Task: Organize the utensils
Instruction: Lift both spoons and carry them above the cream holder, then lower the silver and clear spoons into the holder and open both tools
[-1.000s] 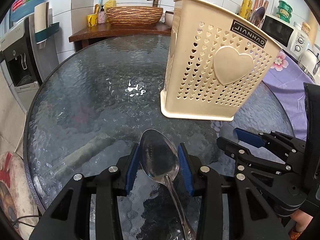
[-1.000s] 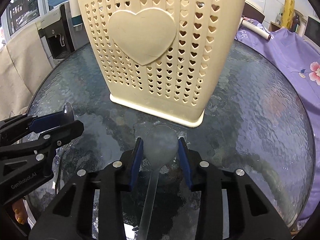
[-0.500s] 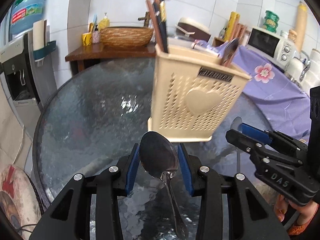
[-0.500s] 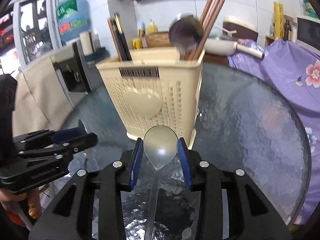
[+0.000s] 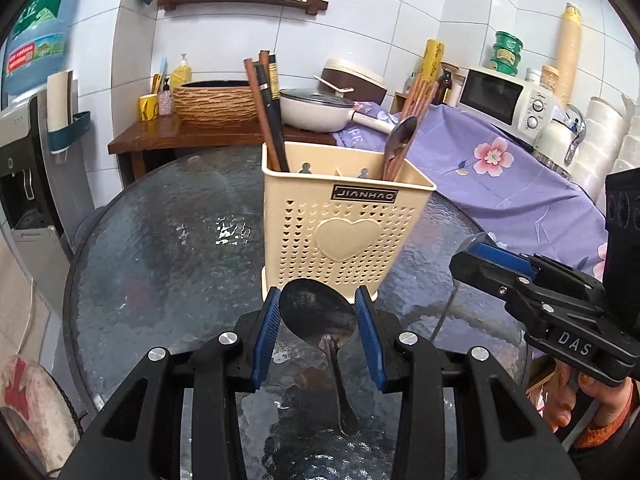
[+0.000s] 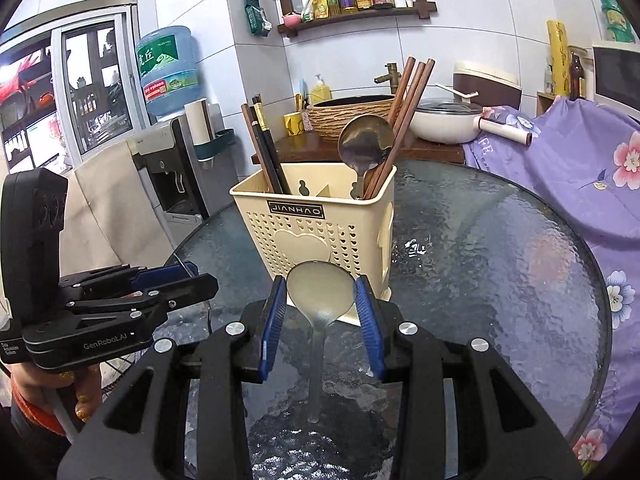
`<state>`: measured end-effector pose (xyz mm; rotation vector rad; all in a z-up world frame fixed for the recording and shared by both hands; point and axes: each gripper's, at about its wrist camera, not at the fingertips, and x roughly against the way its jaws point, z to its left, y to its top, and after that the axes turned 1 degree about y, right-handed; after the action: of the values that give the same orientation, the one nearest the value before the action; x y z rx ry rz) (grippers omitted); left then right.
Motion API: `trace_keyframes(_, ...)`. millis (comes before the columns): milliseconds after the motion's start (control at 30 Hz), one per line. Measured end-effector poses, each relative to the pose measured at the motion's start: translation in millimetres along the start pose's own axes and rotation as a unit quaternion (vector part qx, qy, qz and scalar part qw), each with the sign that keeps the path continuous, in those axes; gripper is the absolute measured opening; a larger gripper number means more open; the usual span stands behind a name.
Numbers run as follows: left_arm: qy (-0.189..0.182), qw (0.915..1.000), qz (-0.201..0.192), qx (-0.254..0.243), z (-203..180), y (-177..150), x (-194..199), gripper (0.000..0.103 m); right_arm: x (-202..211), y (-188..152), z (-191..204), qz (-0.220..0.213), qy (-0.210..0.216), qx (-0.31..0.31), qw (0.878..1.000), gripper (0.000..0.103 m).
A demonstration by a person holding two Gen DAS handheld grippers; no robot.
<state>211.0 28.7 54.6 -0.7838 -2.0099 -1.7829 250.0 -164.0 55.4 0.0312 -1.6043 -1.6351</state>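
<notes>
My left gripper (image 5: 317,312) is shut on the bowl of a dark metal spoon (image 5: 320,320), whose handle hangs down toward me. My right gripper (image 6: 321,305) is shut on the bowl of a pale translucent spoon (image 6: 320,292), handle also hanging down. Both are held above the glass table, in front of a cream perforated utensil holder (image 5: 340,232) (image 6: 312,228). The holder contains dark chopsticks (image 5: 266,112) on its left, and brown chopsticks (image 6: 404,120) with a metal spoon (image 6: 366,140) on its right. Each gripper shows in the other's view: right gripper (image 5: 472,252), left gripper (image 6: 188,276).
The round textured glass table (image 5: 160,248) carries the holder. Behind it stand a wooden side table with a woven basin (image 5: 218,104), a white pan (image 5: 316,110) and a purple flowered cloth (image 5: 500,168). A water dispenser (image 6: 168,160) stands left.
Both grippers have risen and tilted up with their spoons. The holder, close and filling the views before, now looks smaller and its top opening shows.
</notes>
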Motion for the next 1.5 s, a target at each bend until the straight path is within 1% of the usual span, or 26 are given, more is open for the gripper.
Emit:
trace_keyframes(267, -0.009, 0.9999, -0.010, -0.007, -3, 6, 10, 0.037, 10, 5, 1, -0.009, 0.004, 0.007, 1.000, 0.036)
trace_keyframes(400, -0.016, 0.9994, -0.026, -0.014, -5, 21, 22, 0.037, 18, 17, 0, -0.021, 0.008, 0.012, 1.000, 0.036)
trace_keyframes(467, -0.025, 0.9990, -0.034, -0.015, -5, 30, 28, 0.037, 23, 28, 1, -0.032, 0.012, 0.014, 0.999, 0.036)
trace_keyframes(567, -0.027, 0.9975, -0.064, -0.017, -5, 54, 41, 0.037, 30, 50, 4, -0.049, 0.021, 0.019, 0.998, 0.036)
trace_keyframes(667, -0.014, 0.9944, -0.103, -0.018, -5, 82, 53, 0.037, 36, 78, 10, -0.072, 0.017, 0.035, 0.997, 0.036)
trace_keyframes(700, -0.012, 0.9937, -0.110, -0.018, -5, 88, 55, 0.037, 38, 87, 12, -0.082, 0.012, 0.042, 0.996, 0.036)
trace_keyframes(800, 0.004, 0.9897, -0.143, -0.011, -4, 117, 61, 0.037, 41, 116, 18, -0.112, 0.004, 0.053, 0.992, 0.036)
trace_keyframes(833, 0.008, 0.9886, -0.150, -0.008, -3, 125, 61, 0.037, 42, 127, 21, -0.125, 0.000, 0.057, 0.991, 0.036)
trace_keyframes(933, 0.019, 0.9852, -0.171, 0.001, 0, 144, 59, 0.037, 40, 148, 26, -0.143, -0.012, 0.065, 0.988, 0.036)
trace_keyframes(1000, 0.029, 0.9840, -0.176, 0.000, -1, 151, 53, 0.037, 36, 158, 30, -0.156, -0.027, 0.076, 0.984, 0.036)
trace_keyframes(1067, 0.044, 0.9823, -0.182, -0.001, -2, 153, 43, 0.037, 28, 160, 31, -0.162, -0.040, 0.083, 0.982, 0.036)
trace_keyframes(1133, 0.055, 0.9826, -0.177, -0.002, 0, 150, 29, 0.037, 17, 154, 30, -0.161, -0.046, 0.082, 0.983, 0.036)
trace_keyframes(1300, 0.061, 0.9875, -0.145, 0.005, 7, 129, -3, 0.037, -6, 129, 27, -0.147, -0.058, 0.084, 0.984, 0.036)
trace_keyframes(1500, 0.062, 0.9901, -0.126, 0.005, 11, 108, -22, 0.037, -26, 101, 28, -0.136, -0.077, 0.103, 0.982, 0.036)
